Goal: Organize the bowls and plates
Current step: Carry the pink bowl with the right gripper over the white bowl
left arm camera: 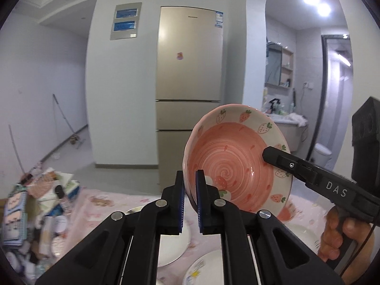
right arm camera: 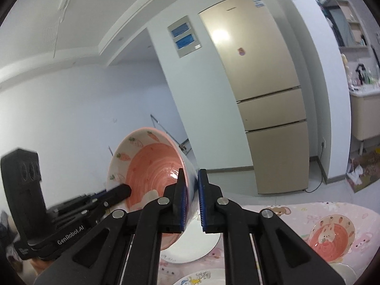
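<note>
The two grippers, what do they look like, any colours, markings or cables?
Both are black plastic with silver round pivot bolts and blue ribbed pads on the fingers. The right gripper carries white letters "DAS" on its side, and a thin black cable hangs by its handle. The left gripper reads "GenRobot.AI" in white and has a black camera block mounted on top.

I see the pink strawberry bowl (left arm camera: pixel 234 156) tipped up on its edge at right of centre in the left wrist view, its swirled pink inside facing me and pale strawberries around the cream rim. In the right wrist view it sits lower left of centre (right arm camera: pixel 152 166), clear of the cloth. Lower right there lies a second pink bowl (right arm camera: pixel 331 236) with a rabbit inside, flat on the tablecloth. White plates (left arm camera: pixel 174 239) lie flat below.
</note>
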Demonstrator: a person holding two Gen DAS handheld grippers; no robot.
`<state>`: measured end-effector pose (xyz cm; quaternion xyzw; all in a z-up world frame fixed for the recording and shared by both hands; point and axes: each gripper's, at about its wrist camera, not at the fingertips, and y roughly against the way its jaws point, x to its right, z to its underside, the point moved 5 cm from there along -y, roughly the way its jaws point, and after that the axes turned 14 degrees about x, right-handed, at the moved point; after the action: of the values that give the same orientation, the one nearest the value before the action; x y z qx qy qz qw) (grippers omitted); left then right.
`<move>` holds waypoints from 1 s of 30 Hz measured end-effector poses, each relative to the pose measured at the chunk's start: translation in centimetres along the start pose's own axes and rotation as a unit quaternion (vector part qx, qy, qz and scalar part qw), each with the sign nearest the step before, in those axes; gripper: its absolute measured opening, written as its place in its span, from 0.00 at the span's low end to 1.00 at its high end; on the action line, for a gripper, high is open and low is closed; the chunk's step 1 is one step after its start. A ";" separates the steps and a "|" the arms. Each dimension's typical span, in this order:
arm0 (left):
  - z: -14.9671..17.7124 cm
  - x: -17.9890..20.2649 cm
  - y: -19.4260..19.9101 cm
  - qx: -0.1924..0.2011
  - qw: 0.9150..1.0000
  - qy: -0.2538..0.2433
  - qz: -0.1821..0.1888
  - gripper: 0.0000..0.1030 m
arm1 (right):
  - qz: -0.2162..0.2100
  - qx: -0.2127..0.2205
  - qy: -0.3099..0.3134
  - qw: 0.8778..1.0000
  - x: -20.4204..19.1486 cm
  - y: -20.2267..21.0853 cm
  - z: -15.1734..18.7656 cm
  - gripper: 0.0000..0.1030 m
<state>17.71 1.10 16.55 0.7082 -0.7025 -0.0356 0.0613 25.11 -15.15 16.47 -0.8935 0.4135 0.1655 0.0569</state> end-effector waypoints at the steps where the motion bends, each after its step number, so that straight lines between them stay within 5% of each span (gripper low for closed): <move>1: 0.1 -0.3 0.7 -0.002 1.000 -0.003 -0.006 0.09 | -0.003 -0.005 0.005 1.000 -0.6 0.0 0.2 0.08; 15: 3.5 -4.2 8.6 -0.041 0.998 0.008 -0.057 0.10 | -0.053 -0.076 -0.003 0.996 -6.6 1.9 5.1 0.08; 30: 11.7 -7.7 10.3 -0.102 0.991 0.022 -0.088 0.10 | -0.051 -0.158 0.011 0.986 -8.9 1.2 13.6 0.07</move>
<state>5.80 8.31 6.08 0.7578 -0.6287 -0.0971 0.1449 15.49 -6.25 6.76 -0.9129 0.3367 0.2160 -0.0813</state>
